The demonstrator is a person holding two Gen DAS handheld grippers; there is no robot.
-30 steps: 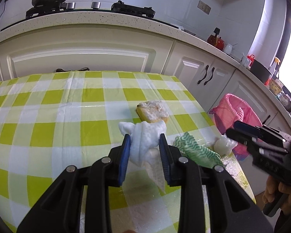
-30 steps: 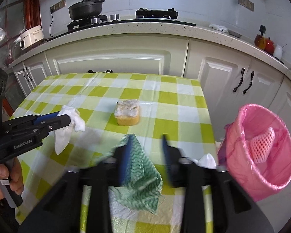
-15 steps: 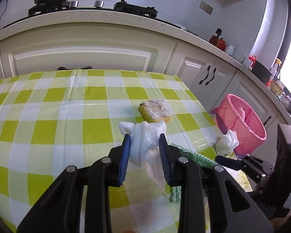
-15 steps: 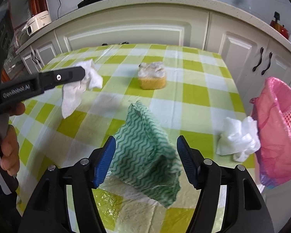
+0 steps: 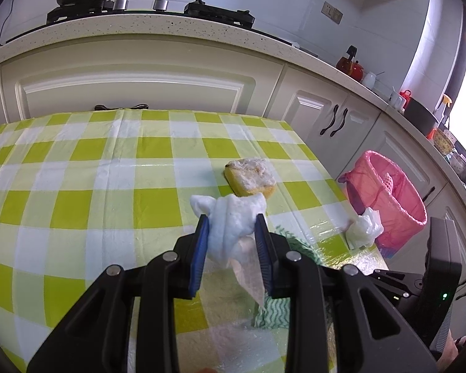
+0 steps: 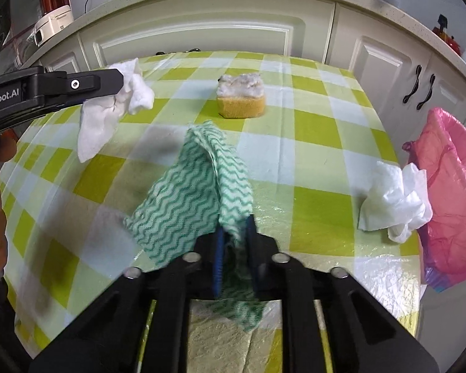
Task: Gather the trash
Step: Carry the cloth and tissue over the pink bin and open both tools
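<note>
1. While my left gripper (image 5: 231, 233) hangs above the checked tablecloth (image 5: 77, 186), its blue pads clamp a crumpled white tissue (image 5: 230, 223); the wad bulges out past the fingertips and a thin flap trails down between the fingers.
2. My right gripper (image 6: 234, 233) has just been closing, and its pads now pinch the near fold of the green wavy-patterned cloth (image 6: 195, 192). Most of that cloth rises ahead of the fingertips like a tent, and a corner drapes back beneath the fingers.
3. From the right wrist view, my left gripper reaches in from the left edge, its tissue dangling clear of the table.
4. Beyond the cloth, near the middle of the table, sits a yellow sponge (image 6: 241, 99) with a pale, worn top, well apart from both sets of fingers.
5. To the right of my right fingers, a second crumpled white tissue (image 6: 394, 199) lies at the table's edge, untouched.
6. Just past that edge stands the pink bin (image 6: 450, 205), lined with a pink bag and holding a piece of pink foam net.
</note>
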